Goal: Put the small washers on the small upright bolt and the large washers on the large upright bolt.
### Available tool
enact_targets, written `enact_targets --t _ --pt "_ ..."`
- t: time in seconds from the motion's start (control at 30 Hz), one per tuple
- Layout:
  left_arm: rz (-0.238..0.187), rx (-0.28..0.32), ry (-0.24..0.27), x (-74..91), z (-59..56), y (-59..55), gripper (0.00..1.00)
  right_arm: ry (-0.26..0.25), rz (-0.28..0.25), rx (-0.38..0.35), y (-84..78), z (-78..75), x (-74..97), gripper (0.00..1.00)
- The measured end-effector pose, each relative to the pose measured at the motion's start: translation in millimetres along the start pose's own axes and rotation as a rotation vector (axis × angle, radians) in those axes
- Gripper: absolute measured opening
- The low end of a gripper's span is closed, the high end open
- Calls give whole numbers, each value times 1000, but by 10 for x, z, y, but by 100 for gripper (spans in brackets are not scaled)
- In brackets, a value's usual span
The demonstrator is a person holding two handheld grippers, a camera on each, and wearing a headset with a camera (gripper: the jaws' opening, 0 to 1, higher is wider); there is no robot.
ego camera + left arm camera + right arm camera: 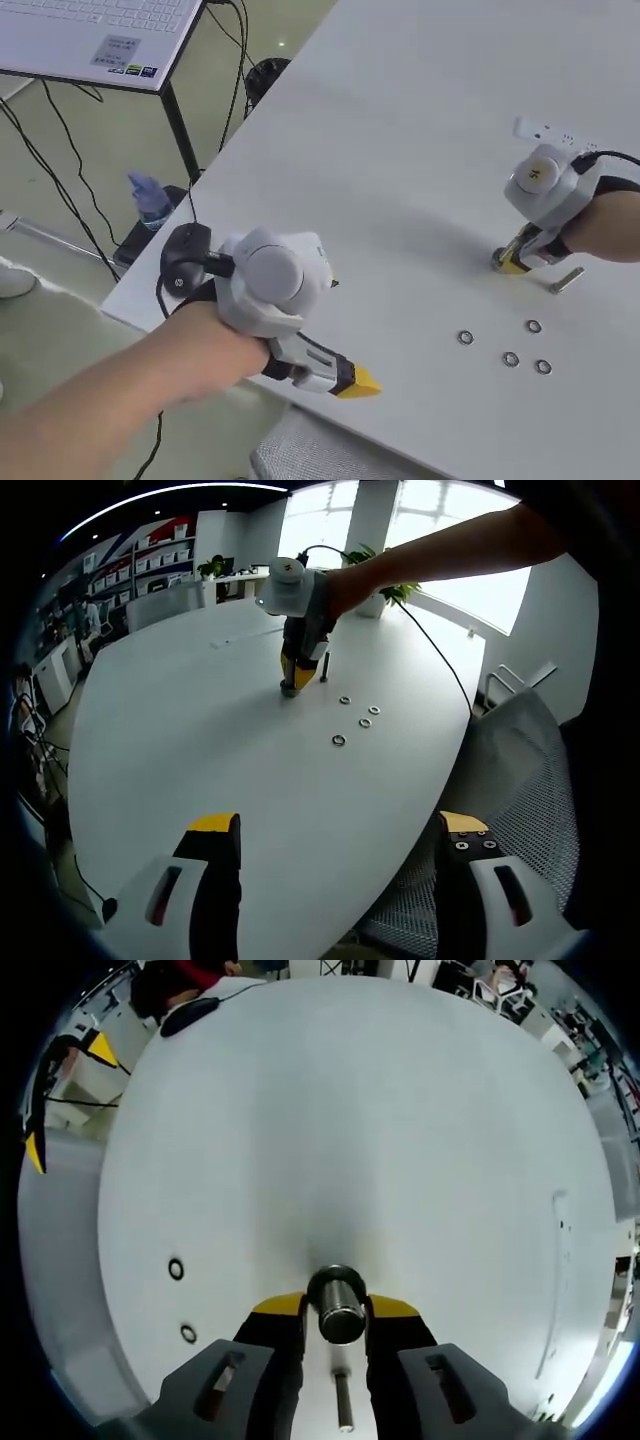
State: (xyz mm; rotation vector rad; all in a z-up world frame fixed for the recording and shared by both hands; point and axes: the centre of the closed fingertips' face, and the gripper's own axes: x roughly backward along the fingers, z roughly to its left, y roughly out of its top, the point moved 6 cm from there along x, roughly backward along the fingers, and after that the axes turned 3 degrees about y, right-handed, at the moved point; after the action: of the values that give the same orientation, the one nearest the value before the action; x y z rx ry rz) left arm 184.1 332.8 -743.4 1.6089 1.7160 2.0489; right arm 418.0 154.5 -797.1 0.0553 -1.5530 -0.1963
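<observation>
- While the right tongs (340,1298) are closed on the large bolt (340,1322), with one yellow-tipped jaw against each side of it, the bolt's round end faces that gripper's camera.
- Seen from the head view, the right tongs (512,263) reach down to the white bench (400,150) on the right side, and the large bolt (498,259) sits at their tips on the surface.
- Just beside them is the small bolt (566,280), apart from the jaws. In the left gripper view it (323,668) looks upright; from the head view I cannot tell whether it stands or leans.
- Four washers (510,359) lie flat in a loose cluster on the bench, near the two bolts and on the person's side of them, none touching another. Their sizes are too small to tell apart.
- Two of the washers (176,1269) show at the left of the right gripper view, well apart from the jaws.
- The left tongs (338,825) are spread wide with nothing between them, pointing across the bench toward the washers (364,723) and the right tongs (297,675).
- From the head view, the left tongs (358,381) hang over the near edge of the bench, well apart from the washers.
- A laptop (90,35) sits on a stand at the top left, and a blue spray bottle (150,200) stands on the floor below it.
</observation>
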Motion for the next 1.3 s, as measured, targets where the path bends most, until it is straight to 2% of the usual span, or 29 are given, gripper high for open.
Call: enact_targets --t 0.4,0.6,0.73,0.83,1.13,1.23,1.3 --pt "0 -3 6 4 -10 16 79 4 -9 15 -16 26 18 24" --pt "-3 -5 10 8 -31 30 79 2 -36 32 7 13 52 43" --pt "-15 -4 19 19 -39 58 79 14 -40 33 6 6 76 44" --pt "-32 3 15 20 -55 78 81 26 -61 30 22 29 119 44" --pt "-39 2 44 14 -43 109 85 27 -116 46 65 147 339 45" --pt "-44 5 45 11 -48 130 86 18 -134 68 89 227 432 45" --pt "-36 14 41 1 -70 126 87 -3 -143 94 105 258 482 49"
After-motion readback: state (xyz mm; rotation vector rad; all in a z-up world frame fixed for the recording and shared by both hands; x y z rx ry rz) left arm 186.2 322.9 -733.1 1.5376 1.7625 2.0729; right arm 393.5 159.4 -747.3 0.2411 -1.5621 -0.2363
